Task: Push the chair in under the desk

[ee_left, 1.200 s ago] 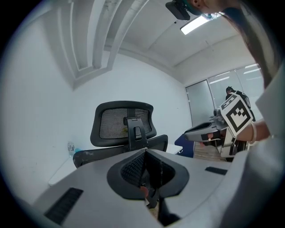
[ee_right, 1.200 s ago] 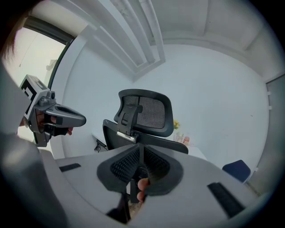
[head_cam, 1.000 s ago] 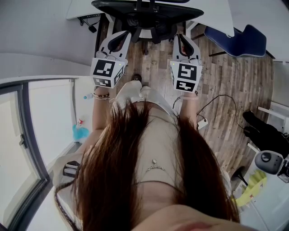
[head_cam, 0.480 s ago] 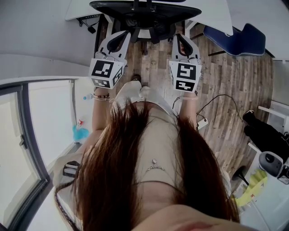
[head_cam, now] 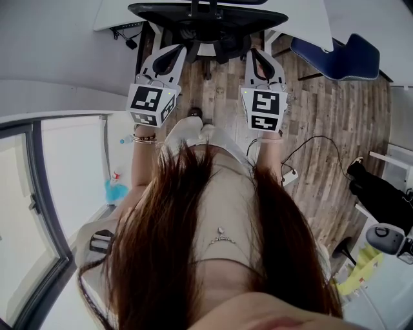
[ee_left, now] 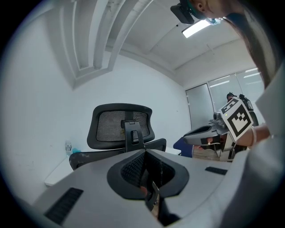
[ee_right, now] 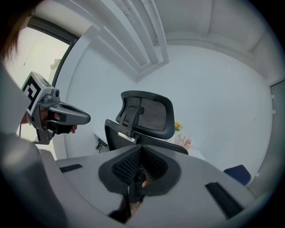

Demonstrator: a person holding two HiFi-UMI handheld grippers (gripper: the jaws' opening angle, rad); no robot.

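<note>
A black mesh office chair (head_cam: 206, 19) stands at the top of the head view, its seat partly under the white desk (head_cam: 310, 19). Both grippers point at its back, side by side. My left gripper (head_cam: 173, 55) is shut with nothing between its pads, just short of the chair's left side. My right gripper (head_cam: 259, 57) is likewise shut and empty, near the right side. I cannot tell if either tip touches the chair. The left gripper view shows the headrest and backrest (ee_left: 119, 127) beyond the closed left gripper (ee_left: 144, 153). In the right gripper view the chair (ee_right: 153, 116) rises ahead of the right gripper (ee_right: 140, 149).
A blue chair (head_cam: 342, 58) sits right of the desk on the wood floor (head_cam: 335, 116). A black cable (head_cam: 310, 145) and a power strip (head_cam: 287, 174) lie at the right. A glass partition (head_cam: 39, 193) runs along the left. Dark bags (head_cam: 381, 193) crowd the right edge.
A grey round device at the right edge has slid slightly lower in the head view. The grippers and the chair have not moved.
</note>
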